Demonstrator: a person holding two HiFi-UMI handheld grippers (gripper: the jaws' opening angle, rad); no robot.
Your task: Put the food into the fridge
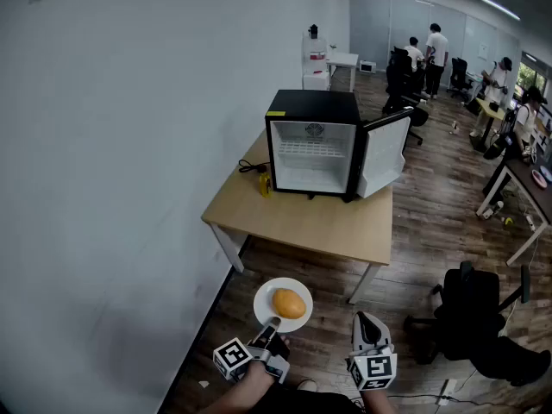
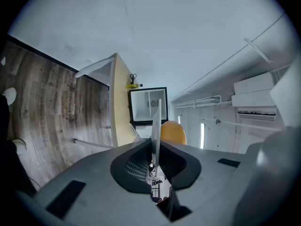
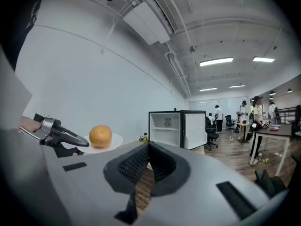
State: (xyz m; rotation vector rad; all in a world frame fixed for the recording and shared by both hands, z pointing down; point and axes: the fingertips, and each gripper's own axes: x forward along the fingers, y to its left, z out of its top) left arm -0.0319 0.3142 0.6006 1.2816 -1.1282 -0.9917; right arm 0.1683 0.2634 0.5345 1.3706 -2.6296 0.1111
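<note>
A white plate (image 1: pixel 266 305) with an orange fruit (image 1: pixel 289 303) on it hangs above the floor, short of the table. My left gripper (image 1: pixel 270 328) is shut on the plate's near rim. In the left gripper view the plate (image 2: pixel 157 119) stands edge-on between the jaws, with the fruit (image 2: pixel 172 132) behind it. The black mini fridge (image 1: pixel 312 110) stands on the wooden table (image 1: pixel 302 222), its door (image 1: pixel 384 156) swung open to the right and its white inside bare. My right gripper (image 1: pixel 366 322) is beside the left one, shut and holding nothing; its view shows the fruit (image 3: pixel 100 135) and fridge (image 3: pixel 164 128).
A small yellow object (image 1: pixel 264 185) and a black cable (image 1: pixel 252 168) lie on the table left of the fridge. A white wall runs along the left. A black office chair (image 1: pixel 479 317) stands at the right. Several people and desks are far back.
</note>
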